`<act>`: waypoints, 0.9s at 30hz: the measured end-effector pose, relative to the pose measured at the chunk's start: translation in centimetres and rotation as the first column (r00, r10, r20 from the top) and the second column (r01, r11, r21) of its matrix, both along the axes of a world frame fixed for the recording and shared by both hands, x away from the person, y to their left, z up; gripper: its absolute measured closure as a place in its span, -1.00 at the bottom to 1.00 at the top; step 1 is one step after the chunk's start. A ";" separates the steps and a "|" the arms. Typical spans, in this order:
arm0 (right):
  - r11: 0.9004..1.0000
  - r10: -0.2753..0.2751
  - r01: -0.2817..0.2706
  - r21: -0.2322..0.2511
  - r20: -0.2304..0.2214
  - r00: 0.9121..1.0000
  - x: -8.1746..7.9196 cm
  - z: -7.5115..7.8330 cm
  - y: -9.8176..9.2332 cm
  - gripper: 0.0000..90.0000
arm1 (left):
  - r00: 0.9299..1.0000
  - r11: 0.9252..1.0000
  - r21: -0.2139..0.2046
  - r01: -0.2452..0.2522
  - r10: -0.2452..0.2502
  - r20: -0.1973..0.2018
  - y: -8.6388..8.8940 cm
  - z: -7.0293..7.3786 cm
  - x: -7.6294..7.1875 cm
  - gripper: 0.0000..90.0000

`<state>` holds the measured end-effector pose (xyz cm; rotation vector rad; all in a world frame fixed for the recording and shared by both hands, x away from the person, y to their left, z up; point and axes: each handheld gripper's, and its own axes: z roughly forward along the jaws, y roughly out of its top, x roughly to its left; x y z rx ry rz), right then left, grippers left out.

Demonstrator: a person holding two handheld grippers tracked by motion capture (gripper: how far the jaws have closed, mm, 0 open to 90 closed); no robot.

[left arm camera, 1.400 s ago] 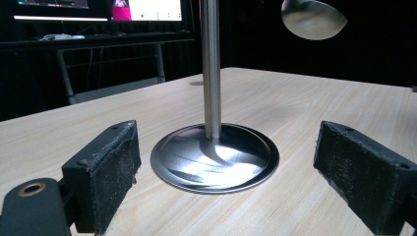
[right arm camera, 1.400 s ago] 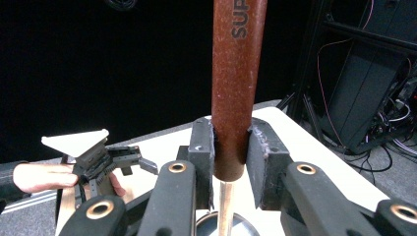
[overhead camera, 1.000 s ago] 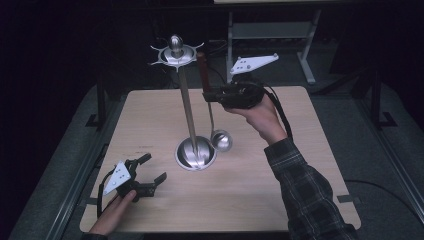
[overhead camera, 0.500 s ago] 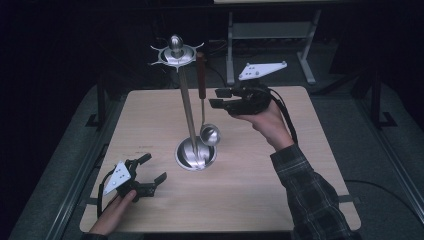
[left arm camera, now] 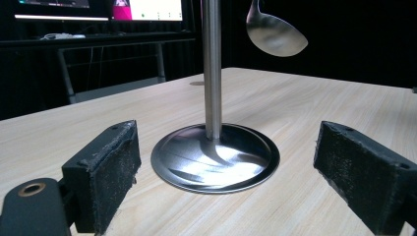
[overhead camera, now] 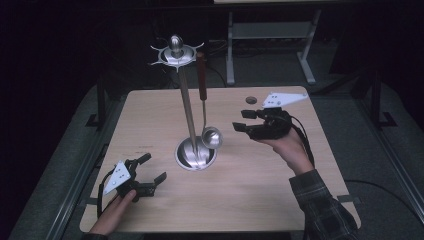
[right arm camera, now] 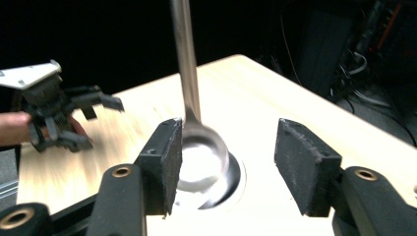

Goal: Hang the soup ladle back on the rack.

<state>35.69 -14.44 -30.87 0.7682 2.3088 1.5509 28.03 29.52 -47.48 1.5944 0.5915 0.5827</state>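
1. The ladle [overhead camera: 204,107] hangs by its brown handle from the crown of the steel stand [overhead camera: 187,112], bowl just above the stand's round base, mid-desk [overhead camera: 280,175].
2. The right gripper [overhead camera: 240,120] sits just right of the ladle; its fingers have just been opening, released, nothing between them.
3. The left gripper [overhead camera: 152,169] rests on the desk's near left, fingers spread, empty.

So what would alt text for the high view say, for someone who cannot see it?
A steel ladle with a brown wooden handle hangs from a tall silver utensil stand on a pale wooden table. The right tool, open, is held just right of the ladle bowl, apart from it; the left tool rests open near the table's front left.
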 end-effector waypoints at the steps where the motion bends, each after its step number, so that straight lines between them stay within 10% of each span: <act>1: 1.000 -0.009 0.010 0.003 -0.013 1.000 -0.2 -0.5 -0.3 -0.06 | 1.000 1.000 -0.001 0.000 0.000 0.000 0.0 0.0 0.0 -0.78; 14: 0.992 -0.120 0.118 -0.037 -0.048 0.992 -2.3 -6.2 -4.0 -0.28 | 1.000 1.000 -0.002 -0.005 0.005 -0.004 0.0 0.0 0.0 -0.78; 27: 0.963 -0.258 0.246 -0.114 -0.113 0.959 -4.6 -12.3 -7.0 -0.67 | 1.000 1.000 0.005 -0.004 0.004 -0.003 0.0 0.0 -0.1 -0.78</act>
